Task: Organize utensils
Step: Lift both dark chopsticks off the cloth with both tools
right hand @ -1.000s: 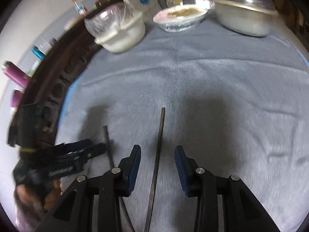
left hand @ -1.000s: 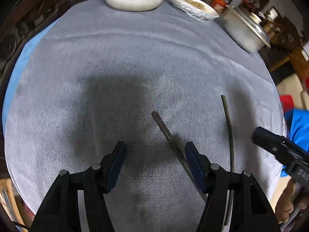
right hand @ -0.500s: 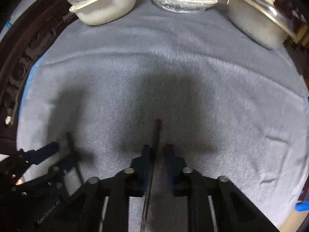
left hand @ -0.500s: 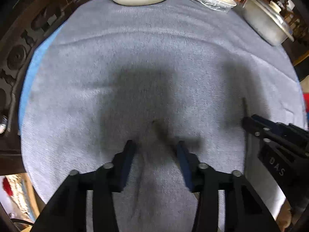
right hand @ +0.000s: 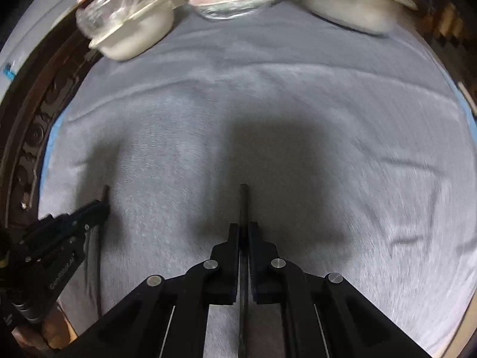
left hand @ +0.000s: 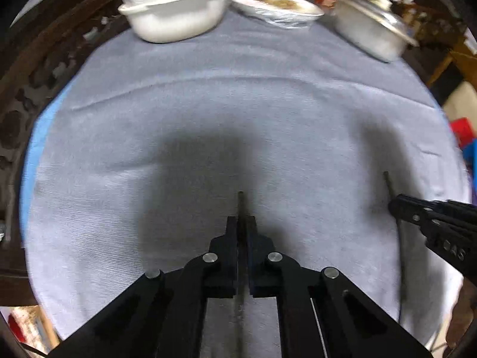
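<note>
The left gripper (left hand: pixel 242 219) has just been closing and now clamps one dark chopstick (left hand: pixel 241 201), whose tip pokes out just ahead of its fingers. The right gripper (right hand: pixel 244 225) has likewise been closing and pinches the other chopstick (right hand: pixel 244 200). Both point down at the grey-clothed table (left hand: pixel 208 104); covered dishes (left hand: pixel 176 15) sit far ahead.
</note>
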{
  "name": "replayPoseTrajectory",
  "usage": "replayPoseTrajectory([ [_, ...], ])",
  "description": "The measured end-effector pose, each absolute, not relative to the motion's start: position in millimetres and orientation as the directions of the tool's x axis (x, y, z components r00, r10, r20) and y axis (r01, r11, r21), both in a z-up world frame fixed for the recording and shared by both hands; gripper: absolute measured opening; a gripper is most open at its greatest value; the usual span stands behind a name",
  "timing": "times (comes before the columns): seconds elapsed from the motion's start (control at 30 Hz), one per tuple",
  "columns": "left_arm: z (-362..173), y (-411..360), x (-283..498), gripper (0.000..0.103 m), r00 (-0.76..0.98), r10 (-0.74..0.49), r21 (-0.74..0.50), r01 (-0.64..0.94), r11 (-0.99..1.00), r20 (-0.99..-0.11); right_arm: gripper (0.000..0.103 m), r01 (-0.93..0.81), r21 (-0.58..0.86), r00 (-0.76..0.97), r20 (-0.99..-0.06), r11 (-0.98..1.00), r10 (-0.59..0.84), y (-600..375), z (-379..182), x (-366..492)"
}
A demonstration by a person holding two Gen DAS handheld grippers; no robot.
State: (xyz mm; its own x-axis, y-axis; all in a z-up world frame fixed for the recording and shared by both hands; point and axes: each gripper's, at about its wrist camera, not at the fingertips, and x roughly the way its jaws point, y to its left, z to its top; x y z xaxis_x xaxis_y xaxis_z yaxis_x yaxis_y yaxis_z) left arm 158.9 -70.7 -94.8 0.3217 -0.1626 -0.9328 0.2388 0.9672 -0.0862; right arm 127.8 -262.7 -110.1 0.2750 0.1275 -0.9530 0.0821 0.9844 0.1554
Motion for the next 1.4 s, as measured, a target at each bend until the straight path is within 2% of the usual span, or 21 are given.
replayPoseTrajectory([
  [0.23,-71.3,-42.9,133.8,0.005,0.398,-0.225,-0.147,0.218,0.965,-0.889,0.006,0.144,0.233,0.398,-0.903,0.962,0.160,-305.8,-89.0,84.6],
  [0.5,-7.4,-15.0,92.3,0.005,0.578,-0.246,-0.154,0.204,0.967,-0.778,0.006,0.156,0.218,0.636,-0.769,0.963,0.071,-321.7,-18.6,19.5],
  [0.73,29.3,-4.6,44.4,0.005,0.665,-0.240,-0.148,0.193,0.970,-0.707,0.006,0.162,0.207,0.747,-0.665,0.965,0.018,-297.8,22.8,-18.2],
  [1.17,85.0,0.1,-24.7,0.005,0.802,-0.163,-0.057,0.159,0.986,-0.575,0.006,0.133,0.200,0.861,-0.508,0.971,-0.014,-284.4,77.4,-96.5],
  [1.4,101.1,1.2,-40.2,0.005,0.823,-0.163,-0.053,0.160,0.986,-0.544,0.006,0.104,0.222,0.897,-0.442,0.970,0.005,-280.9,101.9,-122.3],
])
